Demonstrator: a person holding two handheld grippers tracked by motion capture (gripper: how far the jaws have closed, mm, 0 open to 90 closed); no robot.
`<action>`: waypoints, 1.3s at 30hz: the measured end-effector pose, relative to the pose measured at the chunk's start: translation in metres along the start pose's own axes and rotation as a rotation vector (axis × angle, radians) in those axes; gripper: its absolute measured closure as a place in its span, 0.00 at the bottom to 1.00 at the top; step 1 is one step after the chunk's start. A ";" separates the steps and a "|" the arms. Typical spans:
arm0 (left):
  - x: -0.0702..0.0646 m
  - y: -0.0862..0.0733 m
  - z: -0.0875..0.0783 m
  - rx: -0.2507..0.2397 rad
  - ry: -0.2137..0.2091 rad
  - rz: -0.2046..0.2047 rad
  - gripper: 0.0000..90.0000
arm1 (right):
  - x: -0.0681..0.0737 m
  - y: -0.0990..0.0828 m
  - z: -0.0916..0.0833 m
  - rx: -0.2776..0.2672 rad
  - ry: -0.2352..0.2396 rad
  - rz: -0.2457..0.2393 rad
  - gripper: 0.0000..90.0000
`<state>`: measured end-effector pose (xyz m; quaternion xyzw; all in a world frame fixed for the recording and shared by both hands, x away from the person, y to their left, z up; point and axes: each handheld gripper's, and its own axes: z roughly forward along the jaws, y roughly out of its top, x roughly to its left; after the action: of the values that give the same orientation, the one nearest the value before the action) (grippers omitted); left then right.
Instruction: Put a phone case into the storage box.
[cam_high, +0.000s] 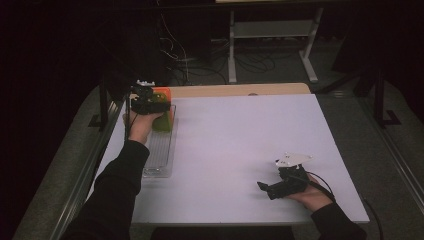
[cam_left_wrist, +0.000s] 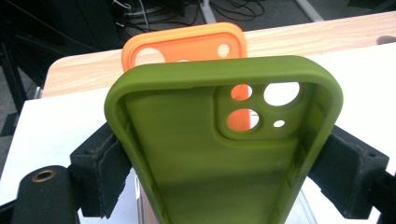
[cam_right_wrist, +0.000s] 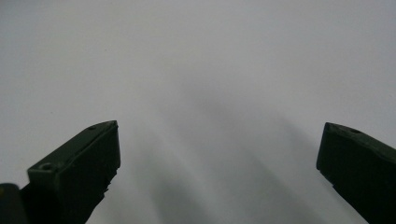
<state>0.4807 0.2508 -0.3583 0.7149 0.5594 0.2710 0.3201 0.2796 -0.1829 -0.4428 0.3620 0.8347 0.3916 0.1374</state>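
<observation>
Left gripper (cam_left_wrist: 224, 172): pads clamp the olive-green silicone phone case (cam_left_wrist: 219, 149), far left, above a clear ribbed tray (cam_high: 159, 155).
Orange case (cam_left_wrist: 187, 44): rubbery, round-cornered, just behind.
Right gripper (cam_right_wrist: 219, 163): jaws wide apart, holding nothing, over the matte white table (cam_high: 240, 140).

High view overhead facing forward, gripper views close, sharing white table (cam_high: 240, 140)

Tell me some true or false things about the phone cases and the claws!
1. The left claw grips a green phone case. True.
2. An orange phone case stands behind the green one. True.
3. The right claw holds a phone case. False: its jaws stand open with nothing between them, over the white table.
4. The green case has no holes. False: it has camera holes near its top.
5. A clear tray lies along the table's left side. True.
</observation>
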 end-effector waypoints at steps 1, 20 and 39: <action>0.000 0.000 0.001 0.004 0.007 0.003 0.16 | 0.000 0.000 0.000 0.000 0.001 0.001 0.00; 0.000 -0.003 0.020 0.005 0.050 -0.031 0.11 | 0.000 0.000 0.000 0.002 0.005 0.002 0.00; 0.004 0.001 -0.003 -0.030 -0.099 0.005 0.03 | 0.000 0.000 0.000 -0.002 0.003 -0.006 0.00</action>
<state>0.4801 0.2548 -0.3559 0.7240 0.5370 0.2442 0.3576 0.2795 -0.1833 -0.4425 0.3591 0.8356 0.3924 0.1377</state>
